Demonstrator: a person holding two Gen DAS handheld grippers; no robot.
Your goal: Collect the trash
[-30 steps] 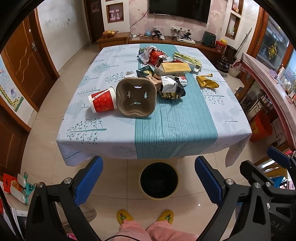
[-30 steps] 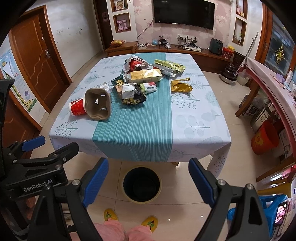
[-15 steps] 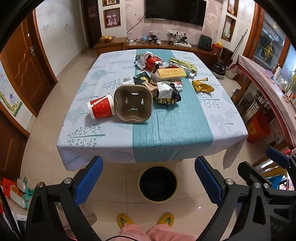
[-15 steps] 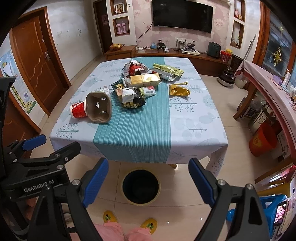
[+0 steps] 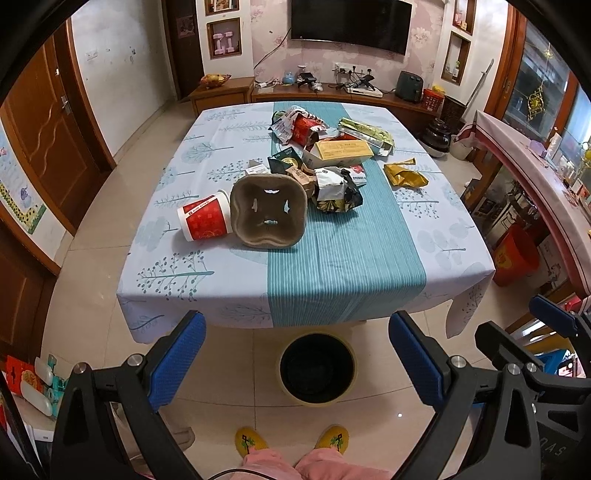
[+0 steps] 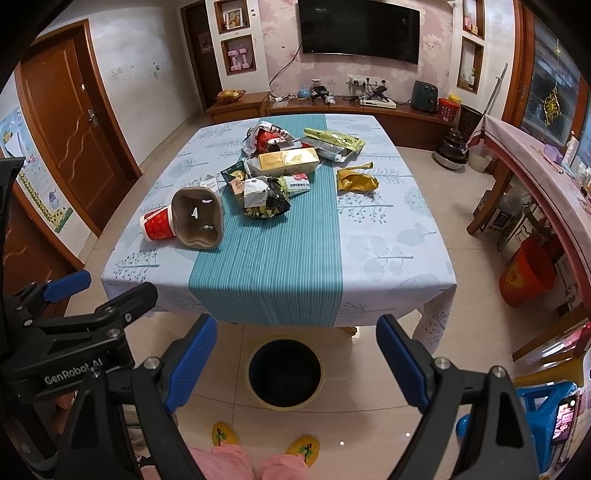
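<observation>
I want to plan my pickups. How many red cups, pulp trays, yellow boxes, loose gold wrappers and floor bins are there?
red cup: 1
pulp tray: 1
yellow box: 1
gold wrapper: 1
bin: 1
Total: 5

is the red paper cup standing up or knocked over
Knocked over: the red paper cup lies on its side on the tablecloth, beside the cardboard cup carrier.

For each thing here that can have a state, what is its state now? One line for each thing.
Left tongs: open, empty.
Right tongs: open, empty.
Red paper cup: lying on its side.
Pulp cup carrier: tipped, hollow facing the camera.
Trash bin: open, on the floor.
Gold box: lying flat.
TV: off.
</observation>
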